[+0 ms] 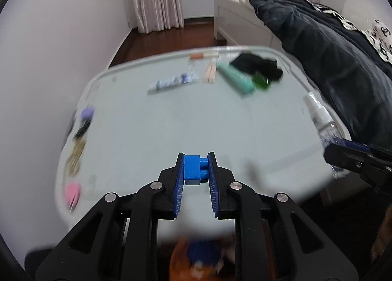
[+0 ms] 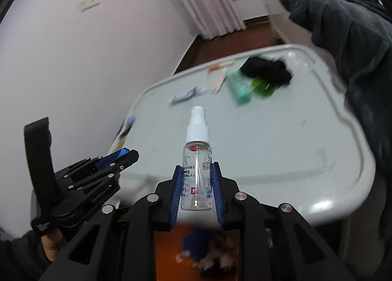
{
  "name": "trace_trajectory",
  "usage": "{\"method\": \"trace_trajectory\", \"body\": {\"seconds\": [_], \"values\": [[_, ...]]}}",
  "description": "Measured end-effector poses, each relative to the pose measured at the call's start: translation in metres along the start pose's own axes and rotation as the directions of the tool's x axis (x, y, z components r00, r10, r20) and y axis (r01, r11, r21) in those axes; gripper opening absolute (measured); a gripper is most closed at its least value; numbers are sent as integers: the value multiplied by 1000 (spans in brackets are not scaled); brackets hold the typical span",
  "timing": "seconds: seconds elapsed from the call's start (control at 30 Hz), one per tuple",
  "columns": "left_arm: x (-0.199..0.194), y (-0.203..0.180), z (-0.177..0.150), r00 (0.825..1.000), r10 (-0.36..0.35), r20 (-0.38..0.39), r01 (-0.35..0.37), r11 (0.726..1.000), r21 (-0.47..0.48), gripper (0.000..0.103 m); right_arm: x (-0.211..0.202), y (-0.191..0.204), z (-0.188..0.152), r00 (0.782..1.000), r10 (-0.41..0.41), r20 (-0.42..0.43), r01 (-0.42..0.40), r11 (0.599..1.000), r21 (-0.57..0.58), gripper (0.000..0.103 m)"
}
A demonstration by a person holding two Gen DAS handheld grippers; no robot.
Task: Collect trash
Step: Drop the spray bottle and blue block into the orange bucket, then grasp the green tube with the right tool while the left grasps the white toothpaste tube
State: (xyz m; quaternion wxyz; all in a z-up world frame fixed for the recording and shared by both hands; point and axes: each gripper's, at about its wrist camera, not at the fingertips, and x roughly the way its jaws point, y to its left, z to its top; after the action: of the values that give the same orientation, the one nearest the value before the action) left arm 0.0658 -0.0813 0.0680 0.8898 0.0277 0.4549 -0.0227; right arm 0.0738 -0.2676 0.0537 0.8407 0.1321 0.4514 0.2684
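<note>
My left gripper [image 1: 196,159] is shut on a small blue toy brick [image 1: 194,169] and holds it above the near edge of the pale grey table [image 1: 152,139]. My right gripper [image 2: 197,168] is shut on a clear spray bottle [image 2: 197,158] with a white pump cap, held upright above the table's near edge. The bottle also shows at the right in the left wrist view [image 1: 318,112]. The left gripper shows at the left in the right wrist view [image 2: 117,156]. An orange bin [image 2: 166,244] with scraps inside lies below both grippers, blurred.
At the table's far side lie a teal tube [image 1: 235,76], a green bottle [image 1: 262,81], a black cloth [image 1: 257,64], a toothpaste tube [image 1: 171,82] and wooden sticks [image 1: 209,72]. Small items [image 1: 78,143] line the left edge. A dark jacket [image 1: 330,60] hangs at right.
</note>
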Motion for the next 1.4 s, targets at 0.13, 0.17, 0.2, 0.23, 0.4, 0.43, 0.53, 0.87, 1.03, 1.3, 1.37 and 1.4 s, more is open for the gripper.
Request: {"method": "trace_trajectory", "body": {"seconds": [0.13, 0.17, 0.2, 0.23, 0.4, 0.43, 0.53, 0.87, 1.03, 1.3, 1.37, 1.4], "values": [[-24, 12, -52, 1000, -1, -19, 1, 1000, 23, 18, -10, 29, -45, 999, -19, -30, 17, 998, -60, 24], [-25, 15, -63, 1000, -18, -23, 19, 1000, 14, 18, -10, 34, -56, 999, -30, -41, 27, 997, -74, 24], [-25, 18, -72, 999, -43, -30, 43, 999, -6, 18, -8, 36, -63, 998, -36, -53, 31, 996, -79, 24], [-19, 20, -85, 996, -70, -49, 68, 997, -38, 18, -4, 38, -72, 996, -49, -71, 43, 996, -82, 24], [8, 18, -118, 975, -155, -159, 142, 986, -89, 18, 28, 41, -114, 975, -93, -200, 78, 994, -81, 24], [14, 16, -121, 969, -161, -187, 147, 985, -88, 18, 31, 41, -118, 972, -98, -212, 84, 993, -78, 24], [25, 14, -126, 956, -174, -238, 154, 983, -97, 18, 34, 39, -119, 969, -109, -223, 95, 993, -72, 24], [37, 15, -128, 949, -126, -289, 98, 989, -110, 68, 37, 34, -122, 964, -118, -238, 109, 993, -51, 51], [34, 9, -126, 954, -105, -282, 84, 993, -84, 68, 30, 30, -116, 970, -94, -223, 92, 996, -22, 51], [14, 13, -96, 975, -139, -172, 134, 990, -36, 75, 30, 22, 2, 988, -100, -115, 89, 992, -92, 51], [12, 14, -89, 983, -143, -118, 141, 990, -22, 77, 48, 17, 51, 985, -156, -77, 141, 975, -170, 51], [12, 14, -87, 984, -146, -98, 145, 989, -14, 77, 61, 13, 71, 983, -169, -72, 153, 970, -187, 51]]}}
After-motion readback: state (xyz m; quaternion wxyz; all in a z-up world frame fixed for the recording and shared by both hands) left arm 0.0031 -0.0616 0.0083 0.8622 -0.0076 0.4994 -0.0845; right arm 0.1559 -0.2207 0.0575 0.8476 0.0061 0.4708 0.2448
